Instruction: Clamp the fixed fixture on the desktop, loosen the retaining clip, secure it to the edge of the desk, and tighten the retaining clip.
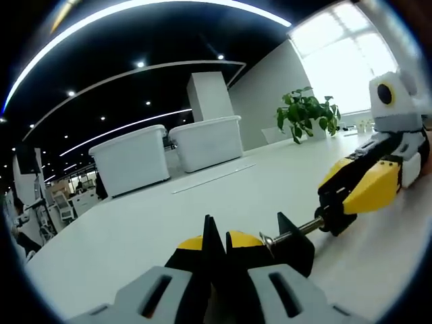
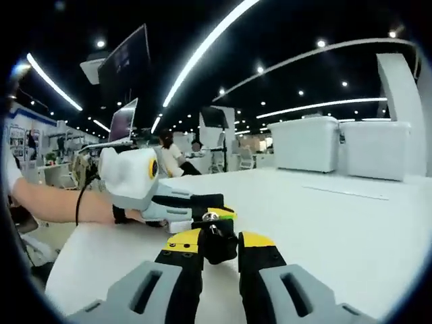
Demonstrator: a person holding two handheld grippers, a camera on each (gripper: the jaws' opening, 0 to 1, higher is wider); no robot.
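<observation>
both grippers' fingers clamped on black clamp (image 1: 297, 237), two white bins (image 1: 131, 158) behind, contents hidden

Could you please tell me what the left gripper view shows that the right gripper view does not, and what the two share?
Left gripper view alone: a potted plant by a bright window, and the clamp's threaded screw running toward the right gripper.

Right gripper view alone: a monitor overhead, a person's forearm behind the left gripper, and seated people behind.

Both: the white desk, two white bins, and the black clamp fixture held between the two grippers.
</observation>
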